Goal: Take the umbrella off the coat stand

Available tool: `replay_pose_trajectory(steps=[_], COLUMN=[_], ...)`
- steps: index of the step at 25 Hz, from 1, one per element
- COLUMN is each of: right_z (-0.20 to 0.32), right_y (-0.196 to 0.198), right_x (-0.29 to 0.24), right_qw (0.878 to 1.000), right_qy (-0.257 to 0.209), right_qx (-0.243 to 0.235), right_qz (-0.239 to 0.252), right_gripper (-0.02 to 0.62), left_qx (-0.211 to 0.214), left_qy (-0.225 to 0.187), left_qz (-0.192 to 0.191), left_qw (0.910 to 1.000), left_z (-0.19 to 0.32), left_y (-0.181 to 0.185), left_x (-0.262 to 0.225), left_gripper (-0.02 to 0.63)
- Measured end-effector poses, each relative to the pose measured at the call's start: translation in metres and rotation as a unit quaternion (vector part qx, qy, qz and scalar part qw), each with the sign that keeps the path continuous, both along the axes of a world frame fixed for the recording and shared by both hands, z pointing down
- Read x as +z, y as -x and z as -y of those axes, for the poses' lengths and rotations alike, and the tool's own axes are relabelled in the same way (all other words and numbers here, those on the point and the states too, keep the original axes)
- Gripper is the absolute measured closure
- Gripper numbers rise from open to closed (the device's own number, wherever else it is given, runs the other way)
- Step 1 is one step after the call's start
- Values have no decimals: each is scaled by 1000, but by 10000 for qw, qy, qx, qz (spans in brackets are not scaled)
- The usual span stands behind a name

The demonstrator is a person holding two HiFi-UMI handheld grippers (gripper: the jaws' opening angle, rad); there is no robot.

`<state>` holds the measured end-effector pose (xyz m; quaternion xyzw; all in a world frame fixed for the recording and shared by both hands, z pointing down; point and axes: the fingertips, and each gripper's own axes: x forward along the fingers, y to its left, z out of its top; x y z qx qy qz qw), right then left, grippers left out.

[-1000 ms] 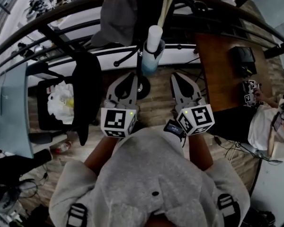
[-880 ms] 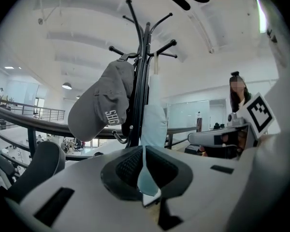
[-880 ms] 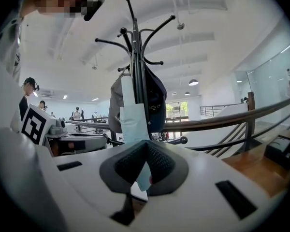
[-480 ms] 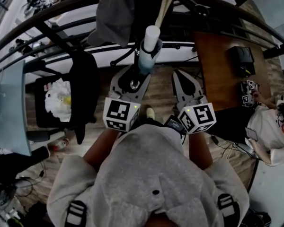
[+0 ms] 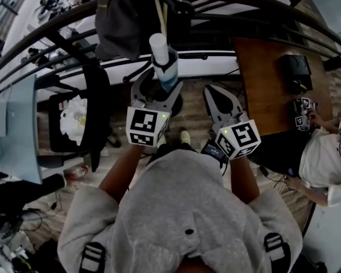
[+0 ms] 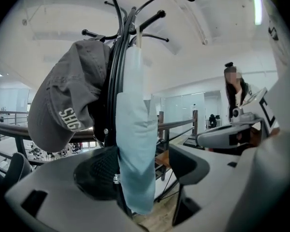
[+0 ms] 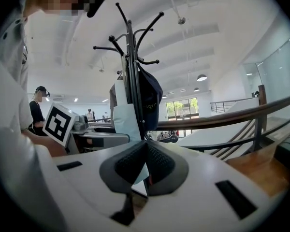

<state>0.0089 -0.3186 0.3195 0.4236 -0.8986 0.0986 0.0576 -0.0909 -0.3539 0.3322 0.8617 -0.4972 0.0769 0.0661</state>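
A folded pale blue umbrella (image 6: 135,144) hangs upright from the black coat stand (image 6: 117,57), next to a grey cap (image 6: 63,105). My left gripper (image 6: 142,170) has its jaws opening, and the umbrella's lower part stands between them. It lies close against the left pad (image 6: 99,175) and apart from the right pad (image 6: 186,166). In the head view the left gripper (image 5: 158,92) reaches round the umbrella (image 5: 162,61). The right gripper (image 5: 212,92) is to its right, shut and empty. In the right gripper view its pads (image 7: 145,166) meet below the coat stand (image 7: 130,57).
A black chair with a white bag (image 5: 74,118) stands to the left. A wooden table (image 5: 267,78) lies to the right, with a seated person (image 5: 324,158) beyond it. A dark curved railing (image 5: 57,33) runs behind the stand.
The left gripper has moved forward to the umbrella, and its jaws have gone from shut to wide apart around it. The right gripper has crept forward and stays shut.
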Motion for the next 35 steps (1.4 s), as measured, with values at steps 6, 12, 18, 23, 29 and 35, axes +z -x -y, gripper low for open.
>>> replay_pose_trajectory(steps=[6, 12, 18, 23, 29, 35], right_z=[5, 9, 10, 16, 20, 20], right_y=[-18, -28, -37, -44, -39, -31], right_x=[12, 11, 13, 12, 17, 13], right_qw=[9998, 9996, 9995, 9996, 9996, 9994], right_qy=[128, 59, 82, 34, 53, 25], right_qx=[-10, -28, -6, -38, -154, -260], right_qz=[164, 267, 307, 292, 217, 226], right_gripper=[586, 586, 586, 586, 586, 586], left_qx=[-169, -177, -198, 157, 128, -60], left_qy=[-34, -58, -75, -157, -122, -28], left_qz=[-33, 121, 194, 157, 210, 177], left_qw=[9998, 9998, 9996, 9996, 9996, 9998], left_z=[24, 36, 38, 36, 41, 33], left_y=[-14, -25, -24, -22, -18, -15], left_x=[-4, -3, -1, 0, 4, 3], left_gripper=[288, 288, 288, 288, 288, 322])
